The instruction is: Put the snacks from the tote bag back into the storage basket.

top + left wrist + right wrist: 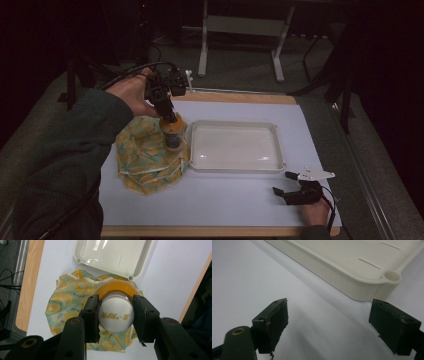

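The left gripper (115,315) jaws are clamping the jar (115,315) by its smooth, likely slippery white lid, while the right gripper (329,325) is waiting wide open and empty.

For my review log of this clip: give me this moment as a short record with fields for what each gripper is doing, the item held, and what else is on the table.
left gripper: shut on the jar, jaws clamped on either side of its white cap
jar: orange, white printed cap, upright over the cloth
cloth: lemon-patterned, crumpled, lying left of the tray, touching its edge
tray: white, shallow, nothing in it
right gripper: open, nothing between its jaws, low by the near right corner of the tray
table: white sheet over a wooden top
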`<move>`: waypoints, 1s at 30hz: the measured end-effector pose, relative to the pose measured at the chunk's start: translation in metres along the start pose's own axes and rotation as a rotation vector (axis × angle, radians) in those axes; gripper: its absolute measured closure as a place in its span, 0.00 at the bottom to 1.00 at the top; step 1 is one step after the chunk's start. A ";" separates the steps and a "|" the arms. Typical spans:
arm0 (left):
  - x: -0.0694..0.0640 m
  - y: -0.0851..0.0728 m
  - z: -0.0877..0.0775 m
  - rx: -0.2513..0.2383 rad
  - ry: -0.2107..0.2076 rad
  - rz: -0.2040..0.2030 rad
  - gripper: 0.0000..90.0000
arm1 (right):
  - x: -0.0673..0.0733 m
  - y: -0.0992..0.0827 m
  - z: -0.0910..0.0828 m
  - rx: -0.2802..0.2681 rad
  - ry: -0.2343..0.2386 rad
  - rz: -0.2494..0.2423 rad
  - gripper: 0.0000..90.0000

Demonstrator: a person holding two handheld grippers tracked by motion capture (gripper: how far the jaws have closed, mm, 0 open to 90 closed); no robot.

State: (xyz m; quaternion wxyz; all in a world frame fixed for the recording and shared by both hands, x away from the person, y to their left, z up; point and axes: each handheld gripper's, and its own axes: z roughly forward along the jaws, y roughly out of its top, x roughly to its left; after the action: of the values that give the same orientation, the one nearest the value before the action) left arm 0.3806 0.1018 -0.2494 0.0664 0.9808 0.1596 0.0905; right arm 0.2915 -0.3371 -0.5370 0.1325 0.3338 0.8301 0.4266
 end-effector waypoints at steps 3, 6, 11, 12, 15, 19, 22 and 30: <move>0.000 0.002 0.000 -0.001 -0.001 0.004 0.66 | 0.000 0.000 0.000 0.000 0.000 -0.001 0.17; 0.000 0.004 0.000 -0.003 -0.001 0.006 0.66 | 0.000 0.000 0.000 -0.002 0.001 0.001 0.17; -0.001 0.007 0.001 -0.004 -0.003 0.015 0.66 | 0.000 0.000 0.000 -0.002 0.001 0.001 0.17; -0.002 0.008 0.001 -0.003 -0.004 0.015 0.66 | 0.000 0.000 0.000 -0.002 0.001 0.002 0.17; -0.002 0.010 0.002 -0.006 -0.006 0.020 0.66 | 0.000 0.000 0.000 -0.003 0.001 0.004 0.17; -0.003 0.013 0.001 -0.015 -0.006 0.025 0.66 | 0.000 0.000 0.000 -0.003 0.002 0.005 0.17; -0.004 0.015 0.002 -0.012 -0.008 0.025 0.66 | 0.000 0.000 -0.001 -0.005 0.003 0.008 0.17; -0.004 0.019 0.005 -0.010 -0.010 0.033 0.66 | -0.001 0.000 -0.001 -0.005 0.003 0.010 0.17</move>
State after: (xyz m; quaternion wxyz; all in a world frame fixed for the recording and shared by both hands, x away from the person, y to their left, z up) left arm 0.3835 0.0820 -0.2520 0.0708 0.9833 0.1428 0.0876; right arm 0.2913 -0.3381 -0.5367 0.1299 0.3368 0.8275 0.4301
